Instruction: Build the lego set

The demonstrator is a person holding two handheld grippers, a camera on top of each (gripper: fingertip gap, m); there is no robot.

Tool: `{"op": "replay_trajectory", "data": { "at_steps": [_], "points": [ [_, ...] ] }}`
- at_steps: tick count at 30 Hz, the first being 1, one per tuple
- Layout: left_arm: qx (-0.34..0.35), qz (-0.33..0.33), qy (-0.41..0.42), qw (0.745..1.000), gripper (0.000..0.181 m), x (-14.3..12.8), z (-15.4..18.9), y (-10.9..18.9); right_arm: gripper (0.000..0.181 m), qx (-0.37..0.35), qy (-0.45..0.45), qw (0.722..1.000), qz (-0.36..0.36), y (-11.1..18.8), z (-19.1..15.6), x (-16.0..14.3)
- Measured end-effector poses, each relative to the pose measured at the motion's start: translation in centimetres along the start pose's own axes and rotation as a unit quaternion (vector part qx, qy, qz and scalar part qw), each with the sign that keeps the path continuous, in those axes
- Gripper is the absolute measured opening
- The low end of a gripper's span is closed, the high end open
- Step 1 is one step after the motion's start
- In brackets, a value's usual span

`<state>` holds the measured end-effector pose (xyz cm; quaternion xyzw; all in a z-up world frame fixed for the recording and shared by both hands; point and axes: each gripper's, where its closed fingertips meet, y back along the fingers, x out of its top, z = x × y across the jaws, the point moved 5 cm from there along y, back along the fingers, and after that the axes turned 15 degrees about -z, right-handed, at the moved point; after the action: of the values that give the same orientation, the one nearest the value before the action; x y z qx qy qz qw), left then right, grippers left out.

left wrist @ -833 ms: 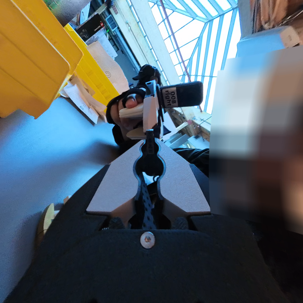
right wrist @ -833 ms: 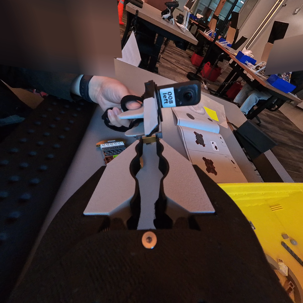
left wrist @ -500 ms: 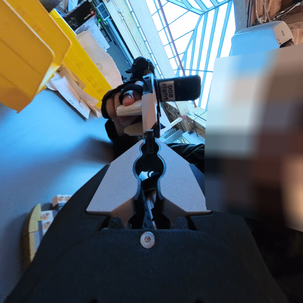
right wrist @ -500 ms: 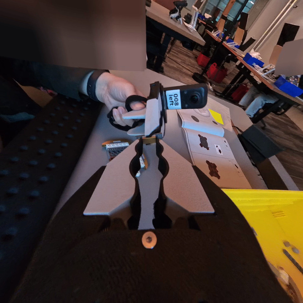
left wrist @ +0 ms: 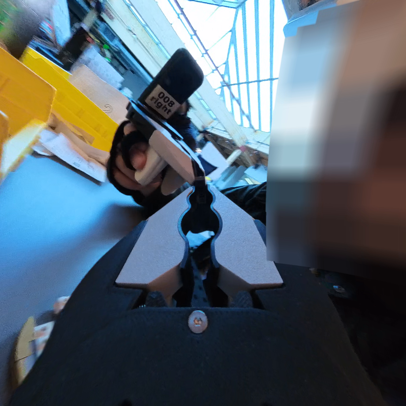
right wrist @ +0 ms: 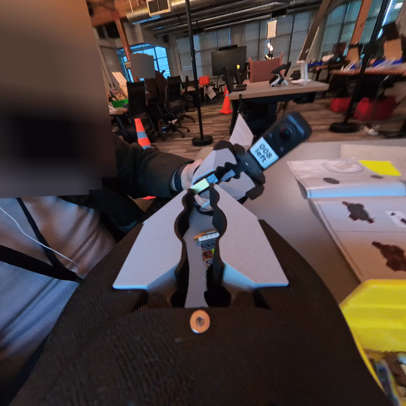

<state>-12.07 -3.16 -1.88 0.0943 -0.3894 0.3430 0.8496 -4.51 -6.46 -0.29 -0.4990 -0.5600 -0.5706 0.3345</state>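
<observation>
Tan in colour, a small lego piece [right wrist: 198, 186] sits raised above the table [right wrist: 285, 222], lodged between the fingertips of the right tool [right wrist: 200, 191]; its fingers stand nearly together and pinch the piece. The left tool [right wrist: 211, 180] meets the same piece tip to tip from the far side, its body tilted so that its camera end points up and to the right. The left hand [right wrist: 189, 173] grips its handle from behind, the dark-sleeved forearm reaching in from the left. In the left wrist view the left tool [left wrist: 201, 191] shows a narrow gap with something dark between the tips; whether it clamps or only touches cannot be told. The right tool [left wrist: 198, 178] slants down from the upper left there, with the right hand [left wrist: 129, 167] wrapped round its handle through a black strap. The partly built lego model [right wrist: 207, 243] lies on the table directly below, seen between the right tool's fingers. An open instruction booklet [right wrist: 351, 219] lies to the right, a yellow bin [right wrist: 373, 318] near the right edge.
</observation>
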Motion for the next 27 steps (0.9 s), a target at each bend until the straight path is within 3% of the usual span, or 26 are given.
{"op": "replay_trajectory", "data": {
  "at_steps": [1, 4, 7, 21, 27],
  "points": [
    [0.037, 0.003, -0.021, 0.999, 0.006, 0.2, -0.2, 0.2, 0.012, 0.006, -0.021, 1.000, -0.003, 0.1, 0.4, -0.3],
    [0.153, -0.020, -0.071, 0.985, 0.005, 0.2, -0.9, 0.9, 0.022, 0.008, -0.095, 0.995, 0.009, 0.3, 1.3, -0.6],
    [0.188, -0.024, -0.085, 0.978, 0.006, 0.1, -1.0, 1.0, 0.018, 0.009, -0.149, 0.989, 0.008, 0.0, 1.8, -0.9],
    [0.257, -0.053, -0.095, 0.960, 0.006, -0.3, -1.9, 0.9, 0.006, -0.008, -0.237, 0.971, -0.018, -0.2, 3.1, -2.1],
    [0.199, -0.048, -0.071, 0.976, 0.006, -0.5, -1.4, 0.5, 0.005, 0.024, -0.235, 0.971, -0.028, -0.1, 2.5, -1.8]
  ]
}}
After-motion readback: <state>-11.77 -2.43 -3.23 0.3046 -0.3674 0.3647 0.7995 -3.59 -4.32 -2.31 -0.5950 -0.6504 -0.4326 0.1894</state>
